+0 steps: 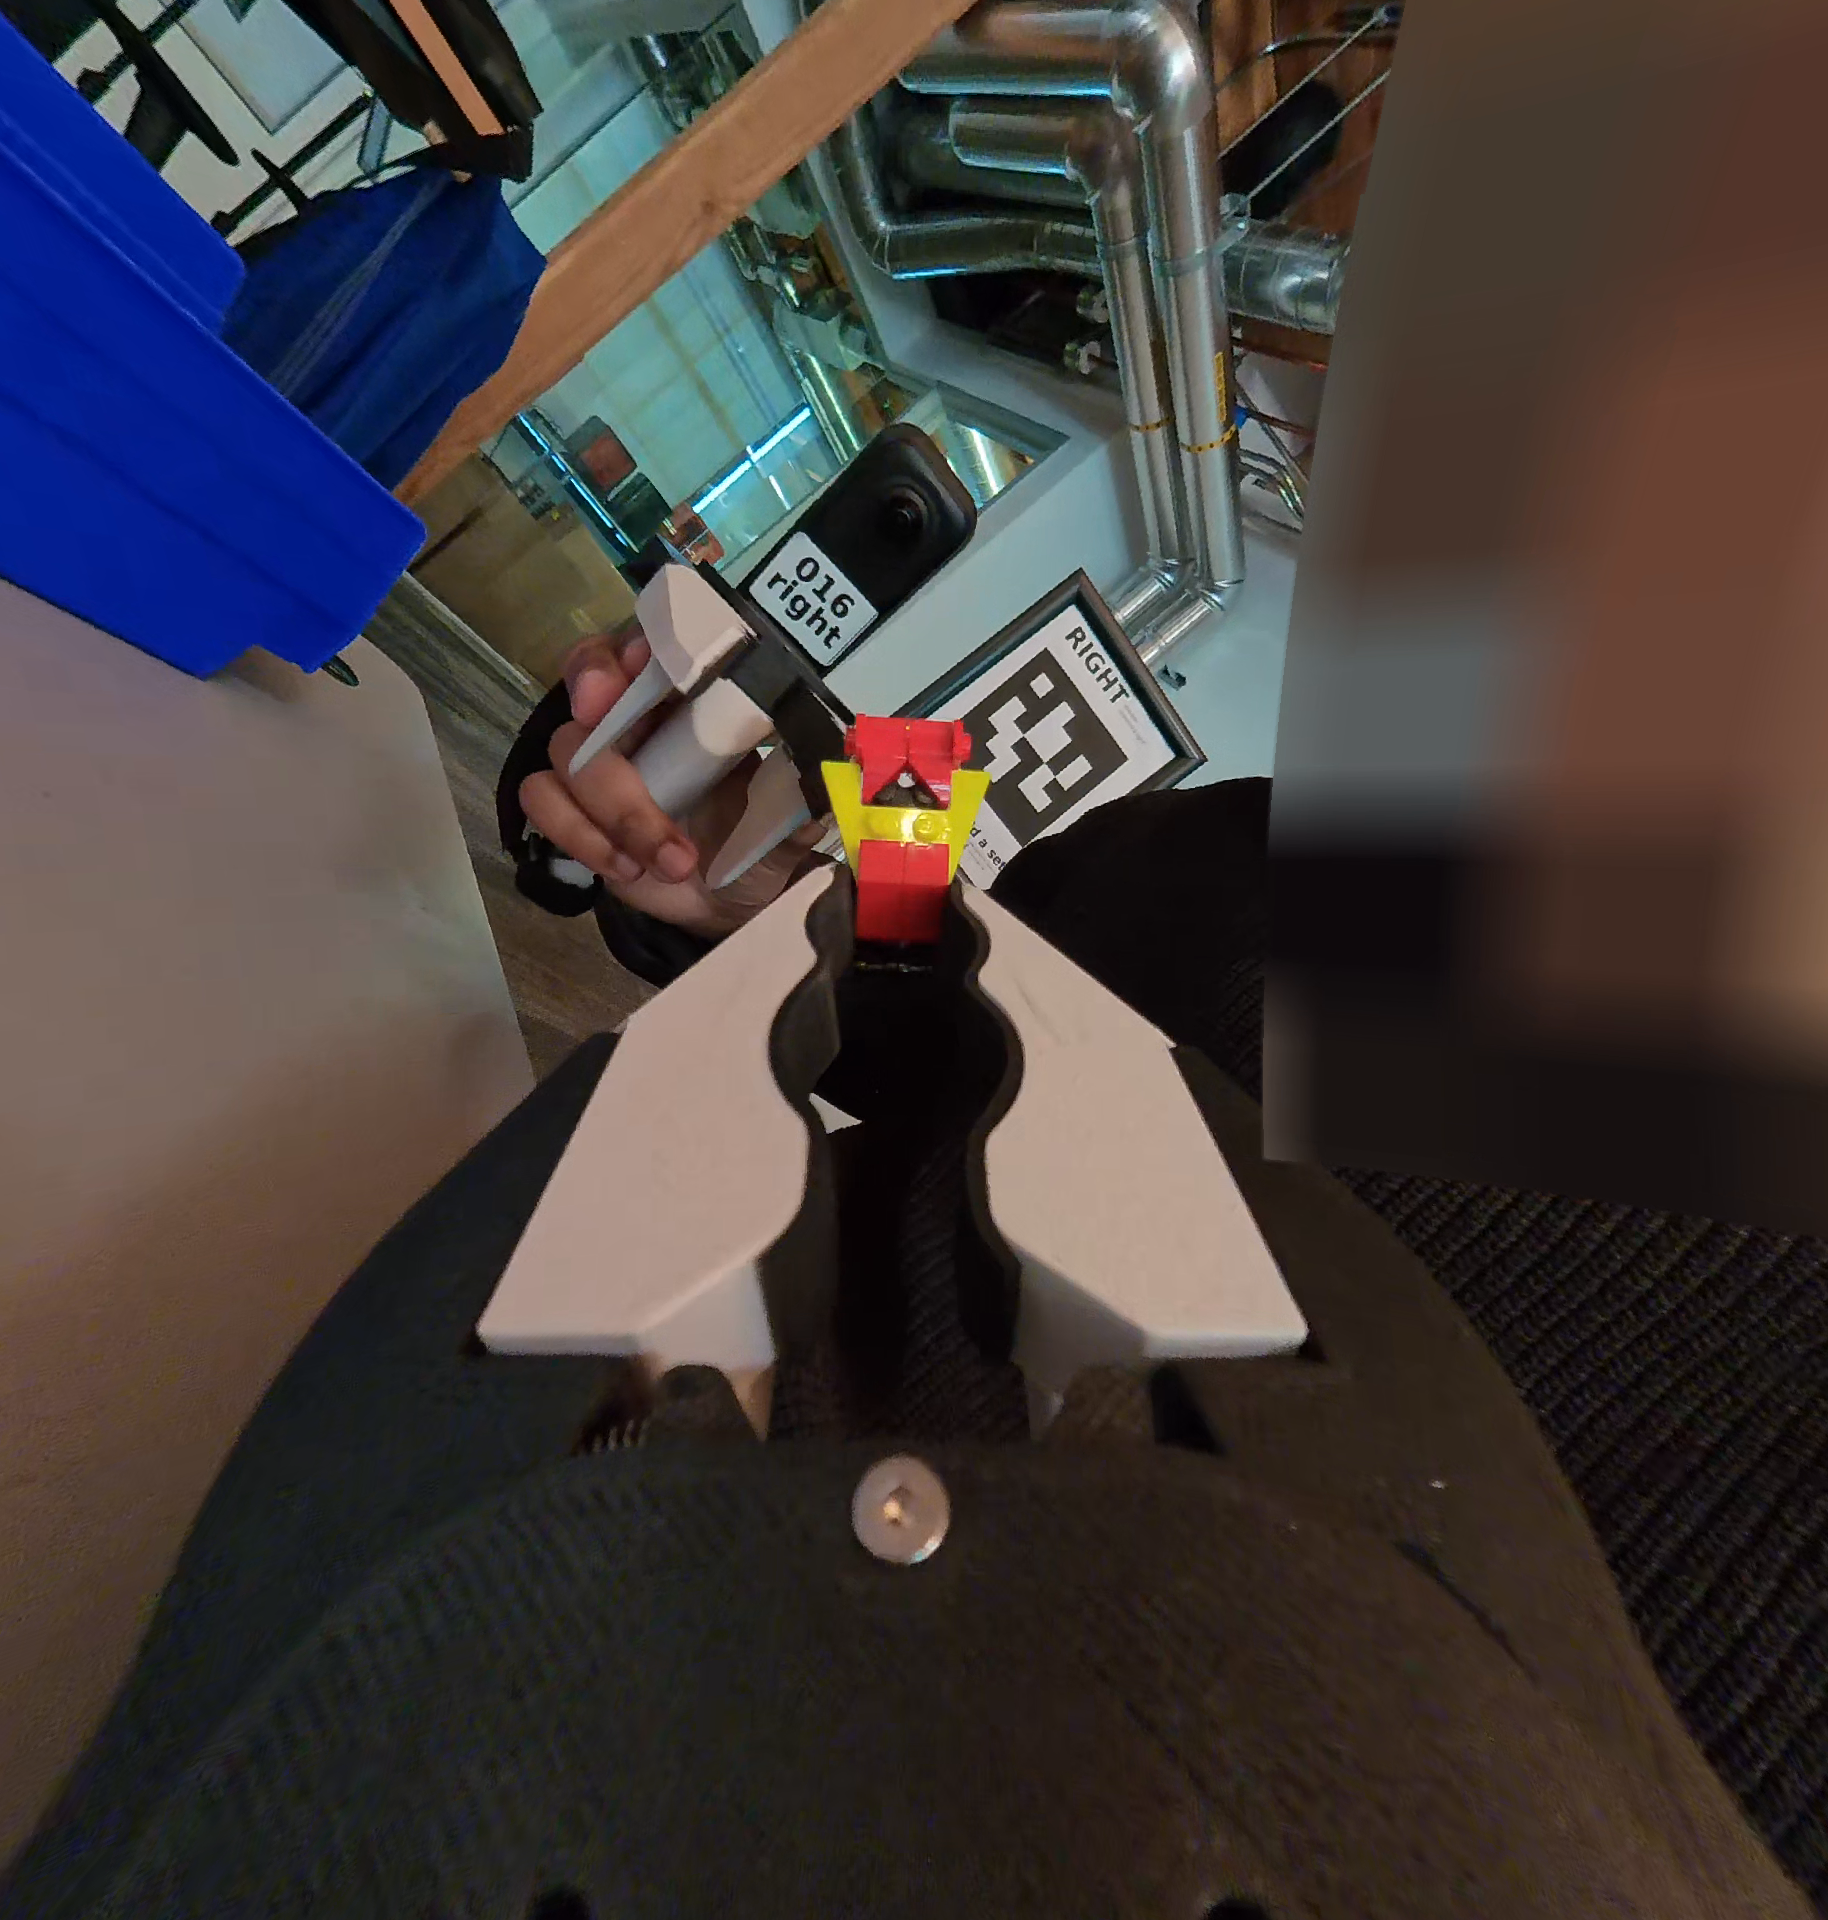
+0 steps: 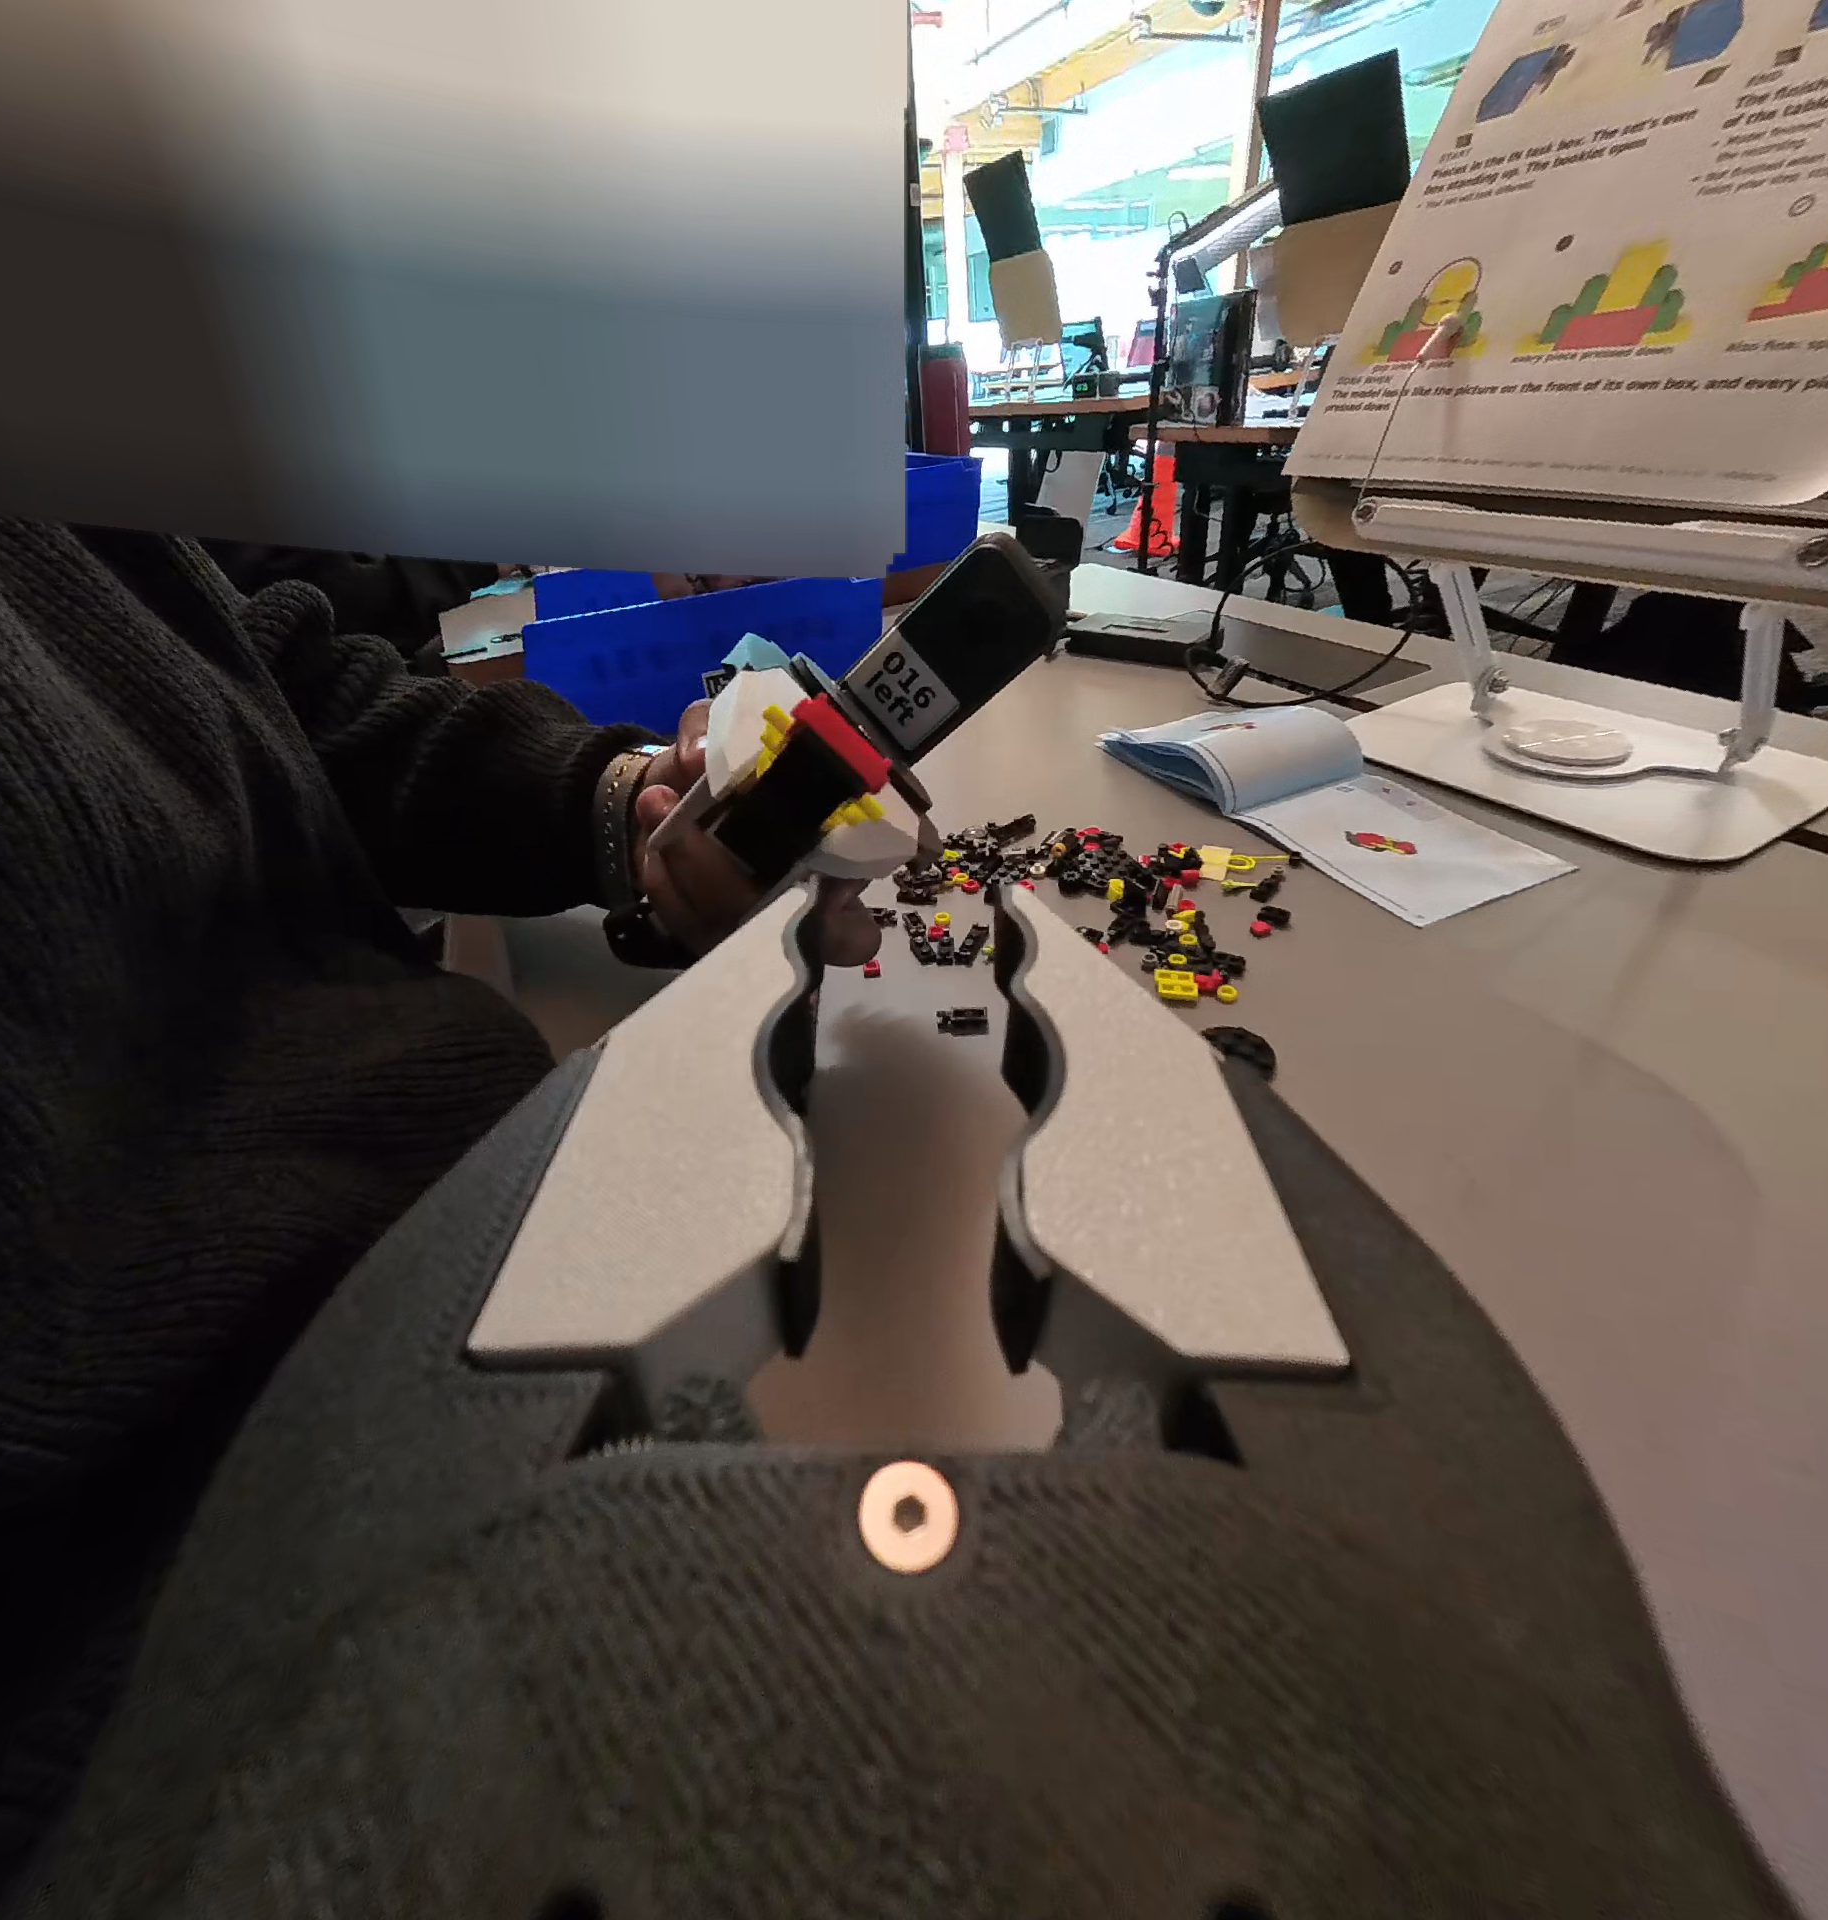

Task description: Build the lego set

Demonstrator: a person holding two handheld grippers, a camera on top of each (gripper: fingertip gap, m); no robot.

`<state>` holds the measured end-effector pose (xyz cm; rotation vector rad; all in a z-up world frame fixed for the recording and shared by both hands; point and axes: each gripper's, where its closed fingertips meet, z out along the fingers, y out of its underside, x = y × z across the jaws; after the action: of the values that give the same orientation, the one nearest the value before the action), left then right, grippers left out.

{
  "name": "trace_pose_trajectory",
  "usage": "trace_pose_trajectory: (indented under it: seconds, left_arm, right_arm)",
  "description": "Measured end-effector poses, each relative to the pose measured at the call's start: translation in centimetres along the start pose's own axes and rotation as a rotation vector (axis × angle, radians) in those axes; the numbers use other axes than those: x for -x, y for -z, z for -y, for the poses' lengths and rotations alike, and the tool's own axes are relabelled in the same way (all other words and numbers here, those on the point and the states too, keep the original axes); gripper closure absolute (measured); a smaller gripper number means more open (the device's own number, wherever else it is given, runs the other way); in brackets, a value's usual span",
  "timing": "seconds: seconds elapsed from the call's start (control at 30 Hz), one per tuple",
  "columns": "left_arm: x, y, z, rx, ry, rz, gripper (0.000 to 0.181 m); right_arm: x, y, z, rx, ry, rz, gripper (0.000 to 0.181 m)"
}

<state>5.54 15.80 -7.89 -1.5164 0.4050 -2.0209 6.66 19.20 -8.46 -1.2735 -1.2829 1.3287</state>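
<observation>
Your left gripper (image 1: pixel 902 894) is closed on the partly built lego model (image 1: pixel 905 831), a red, yellow and black assembly pinched at its lower red end between the fingertips at frame centre of the left wrist view. The model stands up out of the tips, clear of the table. Directly behind it in that view sits your right gripper (image 1: pixel 723 717), held in a hand (image 1: pixel 619 821), with a black-and-white marker card (image 1: pixel 1055 748) just to its right.

Your right gripper (image 2: pixel 905 914) holds nothing; its jaws stand a little apart, and the table (image 2: pixel 1512 1143) shows through the gap. In the right wrist view the left gripper (image 2: pixel 816 790) with the model (image 2: pixel 806 774) sits just above and left of those fingertips.

Beyond the right fingertips, loose lego pieces (image 2: pixel 1097 894) in black, red and yellow lie scattered on the table. One black piece (image 2: pixel 962 1020) lies apart, between the fingers. An open instruction booklet (image 2: pixel 1325 800) lies right of the scatter, and a white stand (image 2: pixel 1606 758) bearing a printed sheet (image 2: pixel 1637 260) fills the upper right. A blue bin (image 2: pixel 702 644) sits behind the left gripper.
</observation>
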Motion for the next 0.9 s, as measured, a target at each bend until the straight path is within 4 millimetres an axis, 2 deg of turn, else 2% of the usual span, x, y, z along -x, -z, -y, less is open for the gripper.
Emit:
trace_pose_trajectory:
  seconds: [0.03, 0.4, 0.53, 0.63, 0.77, 0.83, 0.9]
  left_arm:
    - [0.0, 0.0, 0.0, -0.001, 0.000, -0.001, 0.167]
    - [-0.1, 0.1, 0.2, -0.014, 0.005, -0.006, 0.168]
    - [0.7, 0.2, 0.4, -0.013, -0.037, 0.068, 0.168]
    - [3.6, 1.2, 0.6, 0.025, -0.148, 0.306, 0.168]
    - [9.2, 5.9, 0.8, 0.186, -0.371, 0.839, 0.167]
    - [10.7, 7.6, 0.5, 0.287, -0.451, 1.003, 0.167]
    - [11.6, 8.2, -0.1, 0.354, -0.481, 1.072, 0.167]
  right_arm:
    - [0.0, 0.0, 0.0, -0.001, -0.003, 0.000, 0.151]
    - [-0.4, 0.0, -0.1, -0.008, -0.053, 0.003, 0.150]
    - [-0.8, 0.0, -0.3, -0.004, -0.071, -0.011, 0.150]
    - [-1.5, 0.1, -0.6, 0.007, -0.103, -0.042, 0.150]
    - [-2.3, 0.6, -0.3, -0.028, -0.184, -0.045, 0.152]
    - [-2.7, 0.9, 0.0, -0.061, -0.227, -0.046, 0.154]
    - [-3.0, 1.2, 0.1, -0.081, -0.267, -0.041, 0.154]
